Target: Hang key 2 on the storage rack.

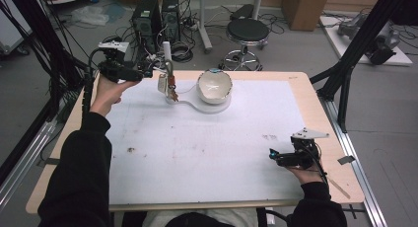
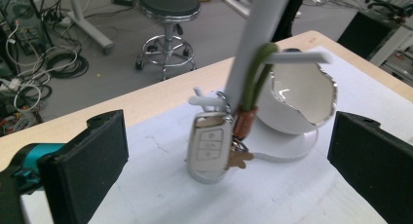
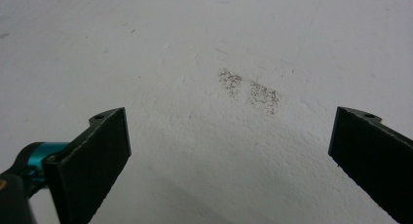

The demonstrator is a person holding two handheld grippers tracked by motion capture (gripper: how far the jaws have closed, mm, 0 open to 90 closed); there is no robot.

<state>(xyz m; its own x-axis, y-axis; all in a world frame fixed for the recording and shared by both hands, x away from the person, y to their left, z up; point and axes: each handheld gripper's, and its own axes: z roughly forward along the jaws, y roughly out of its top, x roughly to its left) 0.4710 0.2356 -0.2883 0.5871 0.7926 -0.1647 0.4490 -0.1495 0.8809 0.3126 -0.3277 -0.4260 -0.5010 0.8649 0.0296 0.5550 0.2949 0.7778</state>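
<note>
A white stand (image 1: 166,54) with an upright post (image 2: 253,44) rises at the far side of the white mat. A car key fob (image 2: 209,143) hangs from one of its pegs by a green cord (image 2: 255,75) with a brown tag. Beside it a white bowl (image 1: 215,85) with a jagged silver rim (image 2: 311,95) sits on the stand's base. My left gripper (image 1: 140,71) is held open just left of the stand, its jaws wide apart facing the fob. My right gripper (image 1: 276,157) rests open low over the mat at the near right, nothing between its jaws.
The white mat (image 1: 197,148) covers most of the wooden table (image 1: 323,118). It carries a grey smudge (image 3: 248,90) ahead of my right gripper. Behind the table stand a black stool (image 1: 248,32), computer towers (image 1: 148,19) and loose cables on the floor.
</note>
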